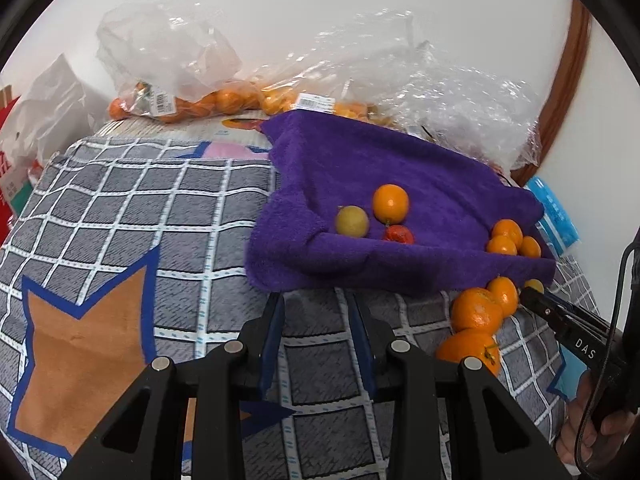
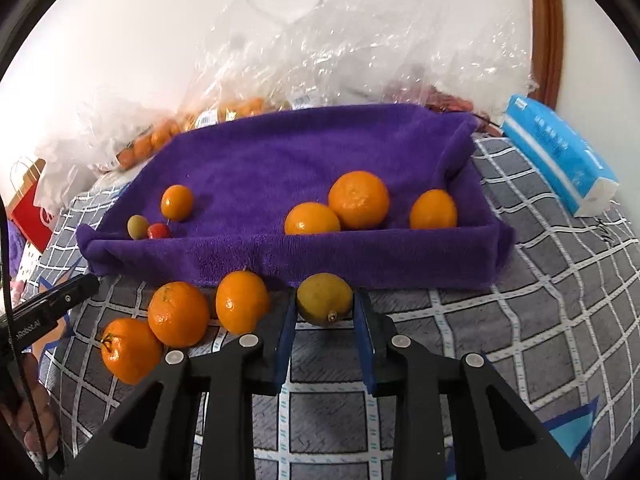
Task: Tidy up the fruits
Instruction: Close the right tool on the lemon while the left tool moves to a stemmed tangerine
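A purple towel-lined tray [image 2: 280, 160] lies on the checked cloth. In it three oranges [image 2: 358, 200] sit at the right, and an orange, a yellow-green fruit and a small red fruit [image 2: 159, 231] at the left. Three oranges [image 2: 178, 314] lie loose in front of the tray. My right gripper [image 2: 325, 312] has its jaws on either side of a yellow-green lemon [image 2: 325, 299] on the cloth; contact is unclear. My left gripper [image 1: 316, 302] is open and empty just short of the tray's near edge [image 1: 360, 264]. The right gripper shows in the left wrist view [image 1: 532, 292].
Clear plastic bags of oranges [image 1: 180, 92] lie behind the tray against the wall. A blue tissue pack [image 2: 560, 156] lies right of the tray. A red paper bag [image 2: 30, 204] stands at the far left. The checked cloth [image 1: 120, 208] spreads left of the tray.
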### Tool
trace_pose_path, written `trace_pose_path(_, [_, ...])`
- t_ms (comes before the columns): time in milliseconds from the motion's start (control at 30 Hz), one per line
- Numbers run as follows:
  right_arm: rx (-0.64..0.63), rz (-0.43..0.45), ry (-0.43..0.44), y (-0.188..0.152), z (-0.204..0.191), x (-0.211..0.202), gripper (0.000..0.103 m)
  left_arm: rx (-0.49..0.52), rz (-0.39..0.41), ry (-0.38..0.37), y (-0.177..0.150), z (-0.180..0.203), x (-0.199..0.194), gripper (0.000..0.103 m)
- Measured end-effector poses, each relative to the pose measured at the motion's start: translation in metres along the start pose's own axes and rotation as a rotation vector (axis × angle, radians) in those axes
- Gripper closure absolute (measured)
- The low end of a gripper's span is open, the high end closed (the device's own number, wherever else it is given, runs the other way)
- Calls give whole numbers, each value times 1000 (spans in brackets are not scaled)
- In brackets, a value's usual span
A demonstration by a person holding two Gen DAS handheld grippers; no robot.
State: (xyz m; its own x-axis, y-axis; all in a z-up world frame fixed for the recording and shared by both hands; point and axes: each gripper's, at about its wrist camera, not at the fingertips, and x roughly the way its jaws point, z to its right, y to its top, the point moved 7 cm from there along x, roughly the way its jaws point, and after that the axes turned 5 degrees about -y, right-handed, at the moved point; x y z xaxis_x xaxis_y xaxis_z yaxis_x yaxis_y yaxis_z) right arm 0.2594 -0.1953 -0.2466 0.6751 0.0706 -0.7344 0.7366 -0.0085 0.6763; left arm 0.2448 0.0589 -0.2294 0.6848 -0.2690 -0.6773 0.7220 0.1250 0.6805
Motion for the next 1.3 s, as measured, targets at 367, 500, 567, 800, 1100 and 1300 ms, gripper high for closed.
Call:
trace_pose_path(367, [23,16,-61,-24,37,-28,75,80,-46,-88,-21,35,-13,70])
trace_pose_path(500, [19,17,-79,-32,44,-31,75,55,-48,-120,-28,40,-24,66])
trace_pose_path(567, [34,14,-65,-33,46,-33,75,63,-51,-136,-32,46,-28,66])
trace_pose_path(800, [18,53,-96,-34,49,-45,75,108,-77,-178,-39,73,-28,64])
trace_pose_path(1100, [11,74,-108,-36,50,-51,75,160,-96,-113,-40,89,-7,63])
trace_pose_path(1300, [64,9,-70,-40,58,-39,75,188,-107,-83,-38,97,4,60])
